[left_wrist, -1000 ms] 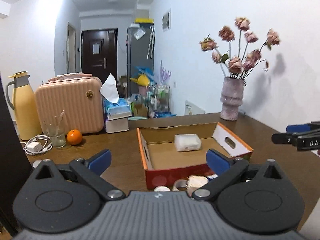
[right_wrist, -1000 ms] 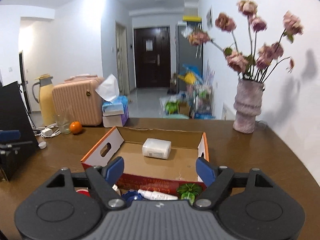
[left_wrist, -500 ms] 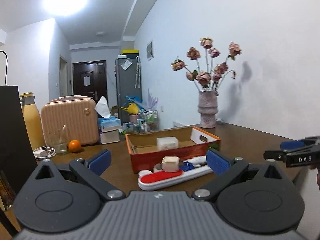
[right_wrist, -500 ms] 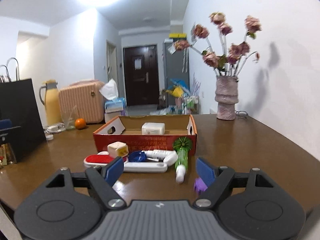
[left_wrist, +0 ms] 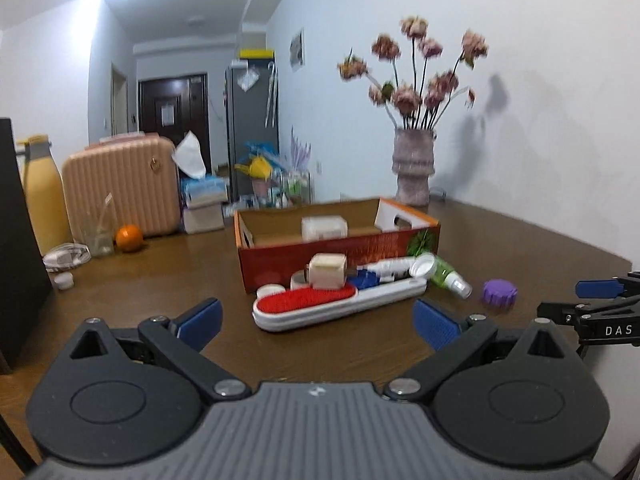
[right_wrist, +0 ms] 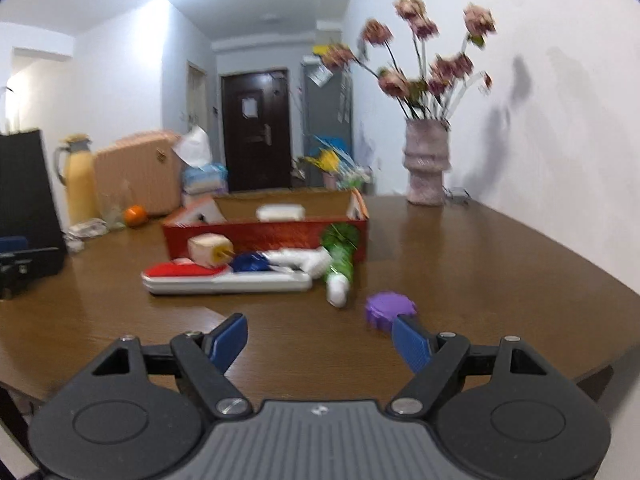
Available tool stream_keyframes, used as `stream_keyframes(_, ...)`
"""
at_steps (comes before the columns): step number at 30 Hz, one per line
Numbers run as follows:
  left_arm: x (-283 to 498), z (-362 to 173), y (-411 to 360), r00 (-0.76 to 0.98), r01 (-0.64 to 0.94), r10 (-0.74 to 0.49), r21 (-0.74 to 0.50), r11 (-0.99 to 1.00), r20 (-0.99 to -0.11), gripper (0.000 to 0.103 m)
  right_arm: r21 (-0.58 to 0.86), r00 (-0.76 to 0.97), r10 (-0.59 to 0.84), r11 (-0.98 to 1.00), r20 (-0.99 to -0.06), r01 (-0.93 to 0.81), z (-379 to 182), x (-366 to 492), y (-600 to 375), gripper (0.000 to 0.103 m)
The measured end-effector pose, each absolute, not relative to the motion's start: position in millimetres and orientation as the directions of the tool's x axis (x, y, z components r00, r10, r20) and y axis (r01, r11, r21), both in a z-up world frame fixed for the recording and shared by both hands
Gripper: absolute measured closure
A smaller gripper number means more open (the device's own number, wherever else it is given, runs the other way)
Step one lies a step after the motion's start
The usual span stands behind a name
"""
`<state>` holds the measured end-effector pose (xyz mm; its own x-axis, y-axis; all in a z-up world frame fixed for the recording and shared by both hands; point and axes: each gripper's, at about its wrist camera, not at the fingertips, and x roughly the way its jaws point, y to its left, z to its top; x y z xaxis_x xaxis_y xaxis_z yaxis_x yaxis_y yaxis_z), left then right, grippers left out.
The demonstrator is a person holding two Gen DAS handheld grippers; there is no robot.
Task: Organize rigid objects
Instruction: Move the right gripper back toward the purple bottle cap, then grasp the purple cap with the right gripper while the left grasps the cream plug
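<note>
An orange cardboard box (left_wrist: 320,250) (right_wrist: 264,234) sits mid-table with a white case (left_wrist: 324,227) (right_wrist: 280,212) inside. In front of it lie a white and red lint brush (left_wrist: 320,306) (right_wrist: 224,278), a cream cube (left_wrist: 328,271) (right_wrist: 210,250), a blue cap (left_wrist: 364,280) (right_wrist: 248,262), a white tube (left_wrist: 384,268) (right_wrist: 300,259), a green bottle (left_wrist: 444,274) (right_wrist: 340,268) and a purple lid (left_wrist: 499,290) (right_wrist: 388,308). My left gripper (left_wrist: 316,320) is open and empty, short of the brush. My right gripper (right_wrist: 320,340) is open and empty, its right pad (right_wrist: 410,344) close to the purple lid.
A vase of dried flowers (left_wrist: 414,170) (right_wrist: 426,168) stands at the far right by the wall. At the far left are a pink case (left_wrist: 120,188), a yellow flask (left_wrist: 42,196), an orange (left_wrist: 129,238), a glass (left_wrist: 96,232), a tissue box (left_wrist: 202,200) and a black bag (left_wrist: 18,240).
Both grippers have sunk and pulled back from above the box. The loose items in front of the box have come fully into view. Neither gripper's opening changed.
</note>
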<state>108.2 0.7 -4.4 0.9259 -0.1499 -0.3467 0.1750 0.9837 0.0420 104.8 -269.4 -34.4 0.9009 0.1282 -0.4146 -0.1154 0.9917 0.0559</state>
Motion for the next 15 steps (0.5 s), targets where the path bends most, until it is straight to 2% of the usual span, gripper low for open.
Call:
stream_keyframes(4, 146.2, -17.5, -7.1, 0.914, 0.147, -0.121, 0.038, 0.988, -0.386, 0.0, 0.073, 0.88, 0.095, 0.995, -0.466, -0.069, -49.7, 131.6, -280.7, 0.025)
stream_keyframes(8, 196.3, -27.0, -19.7, 0.906, 0.136, -0.098, 0.064, 0.989, -0.411, 0.0, 0.076, 0.869, 0.062, 0.997, -0.49, -0.028, -59.0, 161.8, -294.3, 0.025)
stream_keyframes(15, 281.4, -39.8, -32.4, 0.881, 0.123, -0.095, 0.03, 0.992, -0.463, 0.0, 0.079, 0.853, 0.027, 0.997, -0.522, 0.017, -70.9, 210.9, -309.6, 0.026)
